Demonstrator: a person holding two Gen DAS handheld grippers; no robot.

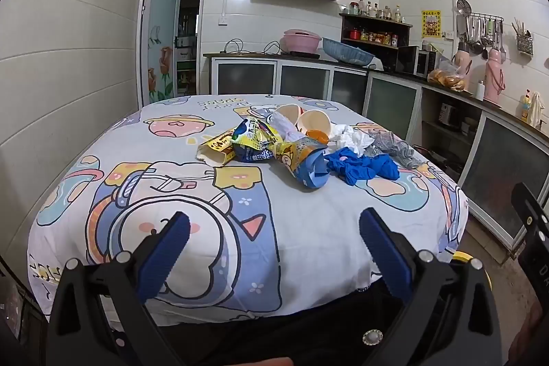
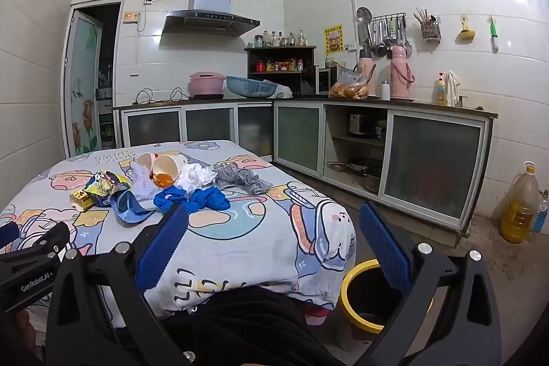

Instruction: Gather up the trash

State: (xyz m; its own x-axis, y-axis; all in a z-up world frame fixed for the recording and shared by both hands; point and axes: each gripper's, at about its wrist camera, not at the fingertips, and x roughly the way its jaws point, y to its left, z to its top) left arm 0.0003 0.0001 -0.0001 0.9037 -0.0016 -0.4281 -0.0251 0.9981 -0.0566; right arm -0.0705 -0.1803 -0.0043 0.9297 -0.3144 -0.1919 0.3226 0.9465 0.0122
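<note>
A heap of trash lies on the cartoon-print tablecloth (image 1: 240, 215): yellow and blue snack wrappers (image 1: 254, 143), two tipped paper cups (image 1: 314, 122), white crumpled tissue (image 1: 350, 138), a crumpled blue glove (image 1: 363, 168) and a grey mesh scrap (image 1: 394, 146). My left gripper (image 1: 274, 228) hangs open over the near part of the table, well short of the heap, nothing between its blue pads. My right gripper (image 2: 274, 222) is open too, held off the table's right corner, with the blue glove (image 2: 192, 199) and wrappers (image 2: 103, 187) ahead to its left. A yellow-rimmed bin (image 2: 353, 280) stands on the floor below the right gripper.
Kitchen counters with glass-front cabinets (image 2: 432, 167) run along the back and right walls. A big oil bottle (image 2: 520, 208) stands on the floor at the far right. An open door (image 1: 161, 33) is at the back left. A dark garment (image 2: 247, 325) sits below both grippers.
</note>
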